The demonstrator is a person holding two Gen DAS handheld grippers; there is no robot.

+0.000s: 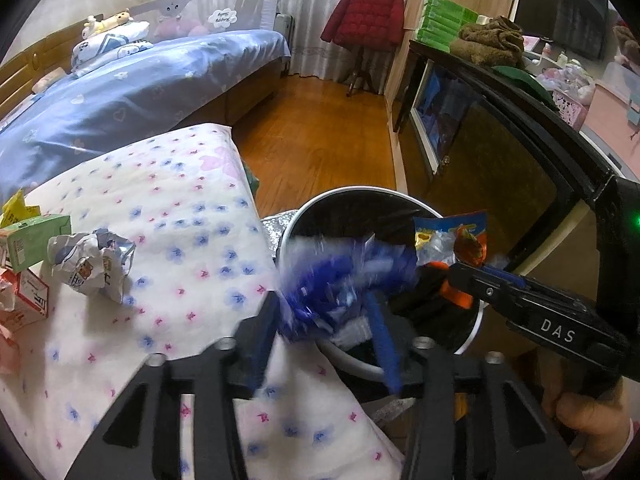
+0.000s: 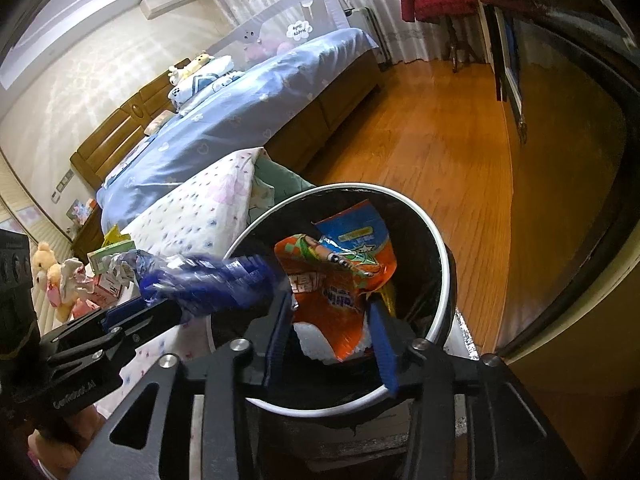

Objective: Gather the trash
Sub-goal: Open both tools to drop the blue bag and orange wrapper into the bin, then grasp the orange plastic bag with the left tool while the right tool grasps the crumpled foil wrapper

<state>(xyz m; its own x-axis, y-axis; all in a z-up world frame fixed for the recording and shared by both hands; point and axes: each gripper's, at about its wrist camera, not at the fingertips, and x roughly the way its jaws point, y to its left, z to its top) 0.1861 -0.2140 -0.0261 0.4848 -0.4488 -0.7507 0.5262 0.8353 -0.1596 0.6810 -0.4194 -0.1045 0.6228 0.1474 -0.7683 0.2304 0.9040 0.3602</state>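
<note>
A round bin (image 1: 348,194) (image 2: 440,248) with a white rim and a black liner stands beside the floral quilt. My left gripper (image 1: 322,300) (image 2: 168,304) hangs over its near left rim with the jaws apart. A crinkled blue wrapper (image 1: 332,280) (image 2: 208,280) is blurred at the gripper's tips and looks loose. My right gripper (image 2: 331,300) (image 1: 452,280) is over the bin's mouth, also with its jaws apart. An orange and blue snack wrapper (image 2: 336,280) (image 1: 460,236) sits between the right gripper's blue pads, above white trash (image 2: 312,340) in the bin.
On the floral quilt (image 1: 192,240) lie a crumpled white wrapper (image 1: 92,264), a green carton (image 1: 32,240), a red and white carton (image 1: 28,296) and a yellow packet (image 1: 16,208). A dark cabinet (image 1: 500,152) stands close on the right. Wood floor (image 1: 320,140) and a blue bed (image 1: 140,92) lie beyond.
</note>
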